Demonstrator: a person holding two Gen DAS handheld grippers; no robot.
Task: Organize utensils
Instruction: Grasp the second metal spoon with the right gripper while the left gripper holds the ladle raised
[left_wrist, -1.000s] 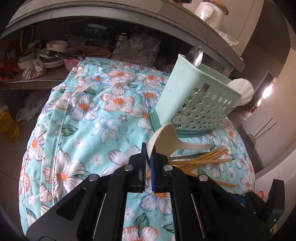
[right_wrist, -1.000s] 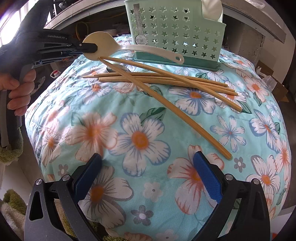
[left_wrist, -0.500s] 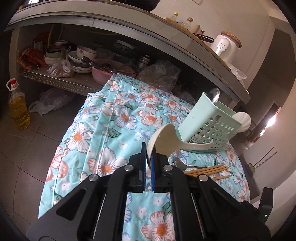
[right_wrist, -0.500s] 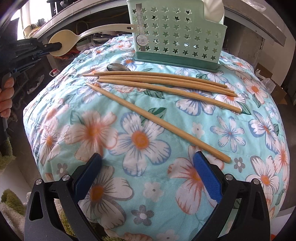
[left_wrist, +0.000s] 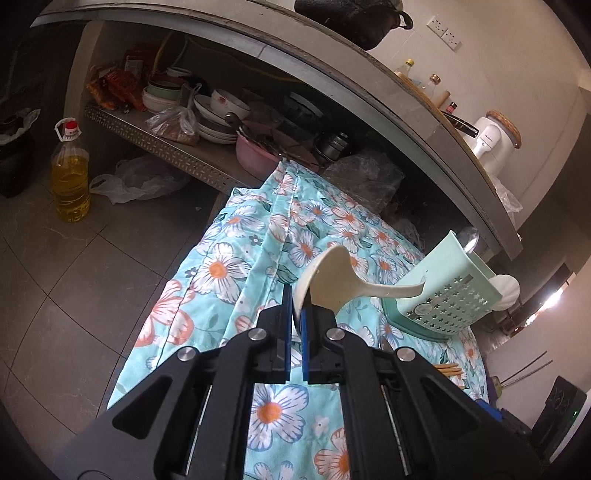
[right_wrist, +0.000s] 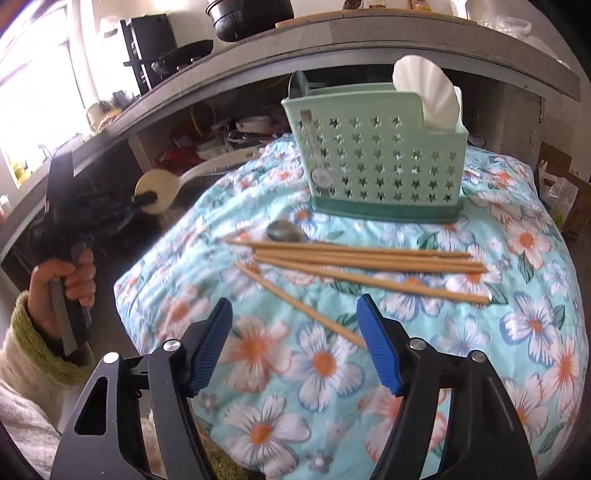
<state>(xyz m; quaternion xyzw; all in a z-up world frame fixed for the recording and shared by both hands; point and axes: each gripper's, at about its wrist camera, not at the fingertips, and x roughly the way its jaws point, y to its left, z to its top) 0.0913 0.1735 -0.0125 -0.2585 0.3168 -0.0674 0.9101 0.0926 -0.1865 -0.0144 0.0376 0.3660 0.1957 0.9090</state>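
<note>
My left gripper (left_wrist: 294, 314) is shut on the bowl of a cream plastic spoon (left_wrist: 332, 273), held in the air left of the table; the spoon (right_wrist: 162, 186) also shows at the left of the right wrist view. A mint green utensil caddy (right_wrist: 373, 162) with star holes stands at the back of the floral-covered table (right_wrist: 325, 365); it also shows in the left wrist view (left_wrist: 450, 291). It holds a white scoop (right_wrist: 424, 92) and a metal utensil. Several wooden chopsticks (right_wrist: 369, 262) and a metal spoon (right_wrist: 284, 230) lie in front of it. My right gripper (right_wrist: 293, 332) is open above the nearest chopstick.
A grey counter (left_wrist: 332, 74) runs behind the table, with a shelf of bowls and pans (left_wrist: 221, 122) beneath it. An oil bottle (left_wrist: 70, 177) and plastic bags stand on the tiled floor to the left. A cardboard box (right_wrist: 565, 192) is at the right.
My left gripper has lifted the cream spoon off the table and swung it up and left, away from the caddy. My right gripper has moved forward over the nearest chopstick.
</note>
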